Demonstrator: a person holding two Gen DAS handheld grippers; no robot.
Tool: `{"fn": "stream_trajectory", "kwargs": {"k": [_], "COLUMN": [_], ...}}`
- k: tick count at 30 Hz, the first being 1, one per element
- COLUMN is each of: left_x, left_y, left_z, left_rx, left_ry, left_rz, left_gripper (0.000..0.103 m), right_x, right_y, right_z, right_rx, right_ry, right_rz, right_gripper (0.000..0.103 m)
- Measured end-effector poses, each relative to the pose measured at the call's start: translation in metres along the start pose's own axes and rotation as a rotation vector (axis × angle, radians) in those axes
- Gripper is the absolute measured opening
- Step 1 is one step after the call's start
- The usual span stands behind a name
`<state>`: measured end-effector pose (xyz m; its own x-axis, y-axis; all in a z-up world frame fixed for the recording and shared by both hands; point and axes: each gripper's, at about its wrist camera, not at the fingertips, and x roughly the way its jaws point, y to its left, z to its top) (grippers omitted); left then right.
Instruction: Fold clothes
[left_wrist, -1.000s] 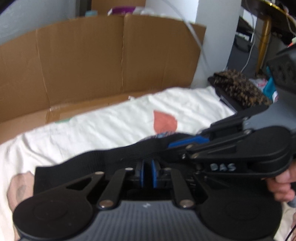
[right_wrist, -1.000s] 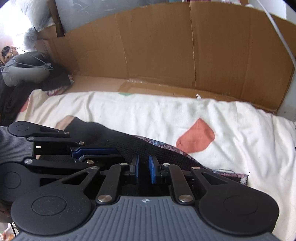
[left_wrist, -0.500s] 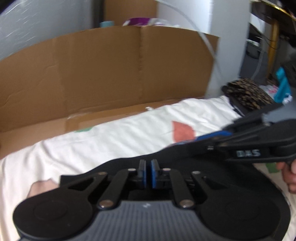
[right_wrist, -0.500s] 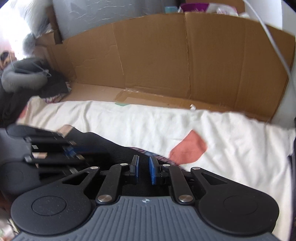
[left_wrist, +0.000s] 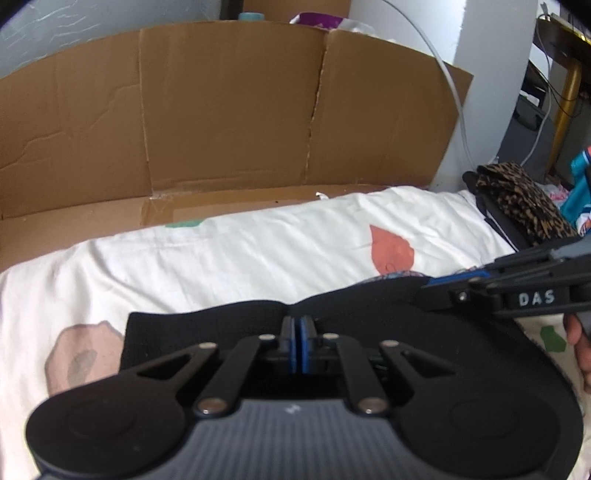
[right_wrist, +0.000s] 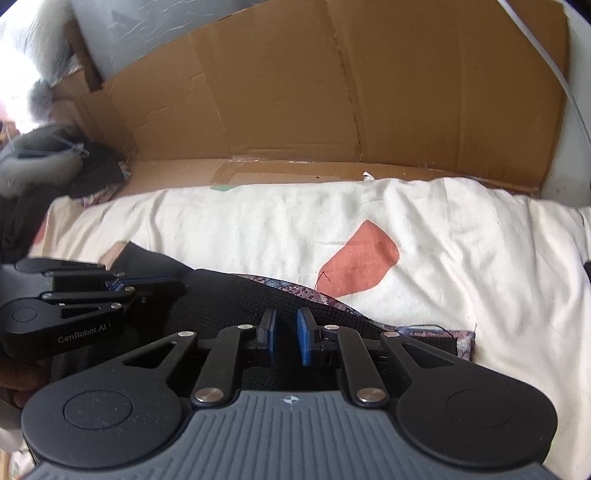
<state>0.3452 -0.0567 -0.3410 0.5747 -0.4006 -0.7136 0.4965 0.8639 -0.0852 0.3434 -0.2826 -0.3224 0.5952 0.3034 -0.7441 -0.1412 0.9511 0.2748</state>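
A black garment (left_wrist: 207, 332) with a patterned lining lies across the white bedsheet (left_wrist: 258, 258), stretched between both grippers. My left gripper (left_wrist: 297, 345) pinches its near edge, the jaws closing tight with the blue pads almost touching. It also shows at the left of the right wrist view as the left gripper (right_wrist: 118, 284). My right gripper (right_wrist: 288, 339) grips the same black garment (right_wrist: 229, 295) farther right, its pads held a little apart by dark cloth. The right gripper (left_wrist: 454, 278) reaches in from the right in the left wrist view, with a person's hand (left_wrist: 581, 343) behind it.
A folded-out cardboard wall (left_wrist: 229, 110) stands along the far side of the bed. A leopard-print item (left_wrist: 517, 199) sits on dark clothes at the right end. Grey and dark clothes (right_wrist: 33, 162) are heaped at the left end. The sheet bears an orange patch (right_wrist: 358, 266).
The two grippers have drawn apart sideways, the left going left and the right going right, and the black garment is spread wider between them. The left pads have closed further.
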Motion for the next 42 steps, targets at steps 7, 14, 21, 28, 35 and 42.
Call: {"fn": "stream_trajectory", "kwargs": {"k": [7,14,21,28,35,42], "left_x": [-0.026,-0.030,-0.023,0.004,0.008,0.007], "left_y": [-0.024,-0.055,-0.071,-0.066,-0.061,-0.063], "left_z": [0.002,-0.005,-0.003,-0.008,-0.012,-0.011], "left_rx": [0.105,0.187,0.221,0.173,0.169,0.180], "left_ry": [-0.022,0.015,0.036,0.113,0.130,0.133], "left_rz": [-0.021,-0.051,-0.051,-0.039,-0.053,-0.053], "left_gripper": [0.008,0.008,0.009,0.010,0.010,0.010], "right_x": [-0.031,-0.057,-0.082,-0.095,-0.086,-0.093], "right_y": [0.002,0.011,0.016,0.038,0.053,0.028], "right_z": [-0.002,-0.026,-0.054,-0.086,-0.117,-0.130], "right_rx": [-0.025,-0.091,-0.169,-0.302,-0.406,-0.378], "right_ry": [-0.032,0.004,0.017,0.042,0.101,0.119], "right_rz": [0.029,0.042,0.050,0.122,0.143,0.115], "right_gripper": [0.019,0.020,0.025,0.025,0.037,0.037]}}
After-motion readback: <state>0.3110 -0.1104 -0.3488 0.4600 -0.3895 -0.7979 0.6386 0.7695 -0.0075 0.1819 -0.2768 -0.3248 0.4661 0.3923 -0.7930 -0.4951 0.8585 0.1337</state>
